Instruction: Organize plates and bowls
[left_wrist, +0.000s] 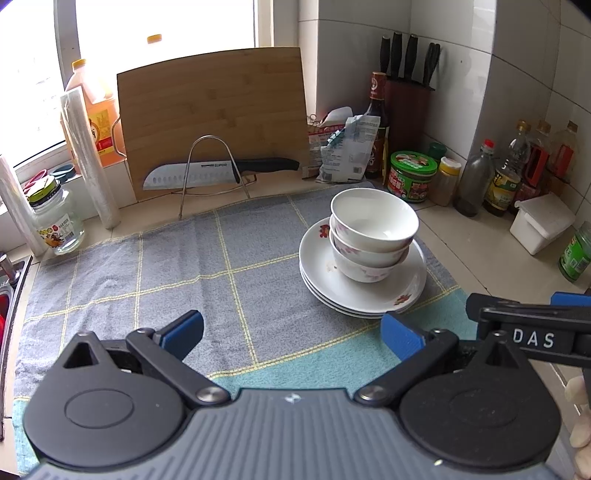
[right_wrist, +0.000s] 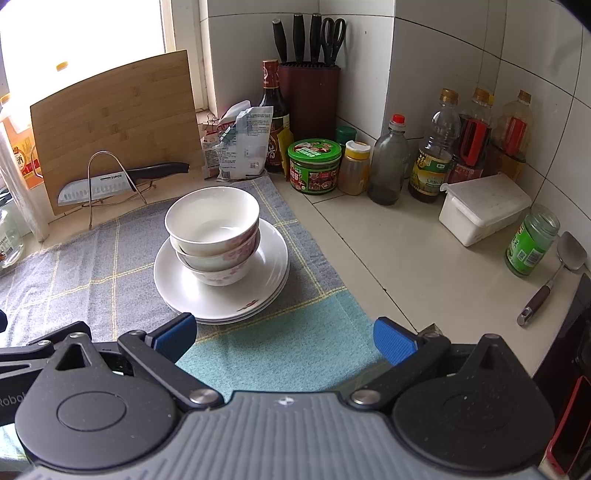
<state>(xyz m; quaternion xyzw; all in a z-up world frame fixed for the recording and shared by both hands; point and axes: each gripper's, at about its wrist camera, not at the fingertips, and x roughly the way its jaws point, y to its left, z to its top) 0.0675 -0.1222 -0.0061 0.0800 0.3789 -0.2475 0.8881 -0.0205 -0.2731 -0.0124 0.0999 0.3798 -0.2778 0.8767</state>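
Three nested porcelain bowls (right_wrist: 212, 236) sit atop stacked plates (right_wrist: 236, 295) on a checked towel (left_wrist: 166, 266) toward the bench's back right corner. Left tongs (left_wrist: 291, 330) and right tongs (right_wrist: 284, 338) hover spread, empty. Glazed, slippery, breakable ware: grip by the rim.

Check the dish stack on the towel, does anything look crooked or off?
The three nested bowls lean rather than sit square, off-center toward the back of the stacked plates. The top bowl looks tilted. Nothing looks spilled or broken.
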